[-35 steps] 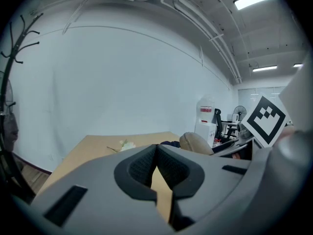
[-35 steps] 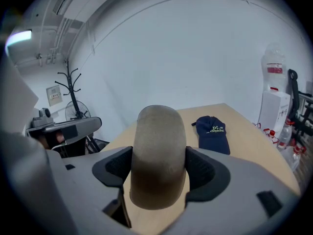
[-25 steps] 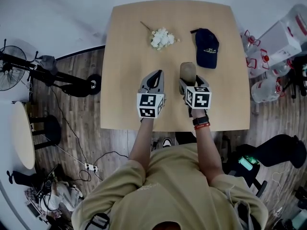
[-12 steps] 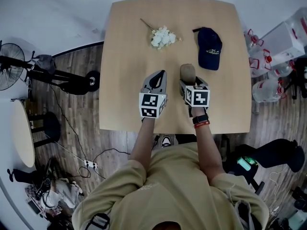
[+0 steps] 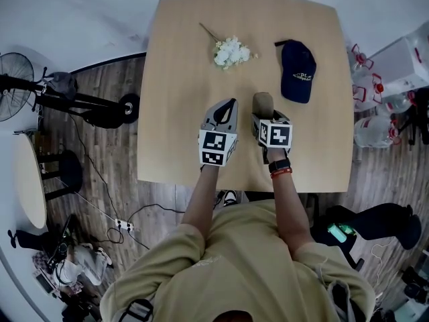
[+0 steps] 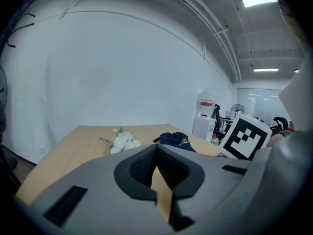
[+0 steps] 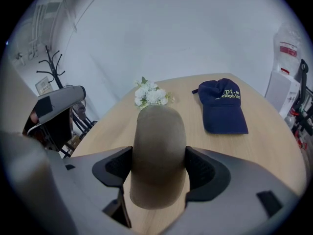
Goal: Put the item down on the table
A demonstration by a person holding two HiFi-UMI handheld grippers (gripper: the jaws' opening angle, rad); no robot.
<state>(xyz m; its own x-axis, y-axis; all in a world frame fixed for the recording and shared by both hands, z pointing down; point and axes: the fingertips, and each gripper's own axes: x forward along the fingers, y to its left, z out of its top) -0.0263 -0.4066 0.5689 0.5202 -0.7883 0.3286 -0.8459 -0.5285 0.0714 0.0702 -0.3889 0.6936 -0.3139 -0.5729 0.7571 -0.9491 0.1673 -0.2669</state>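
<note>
A tan, round-topped item sits between the jaws of my right gripper, which is shut on it above the near middle of the wooden table. Whether the item touches the tabletop I cannot tell. Just to its left is my left gripper, its jaws shut together with nothing in them. In the right gripper view the left gripper shows at the left edge.
A bunch of white flowers lies at the far middle of the table. A navy cap lies at the far right. Water jugs and boxes stand on the floor to the right.
Both grippers have sunk a little toward the table, side by side. The right one still grips the tan item; the left one stays shut and empty.
</note>
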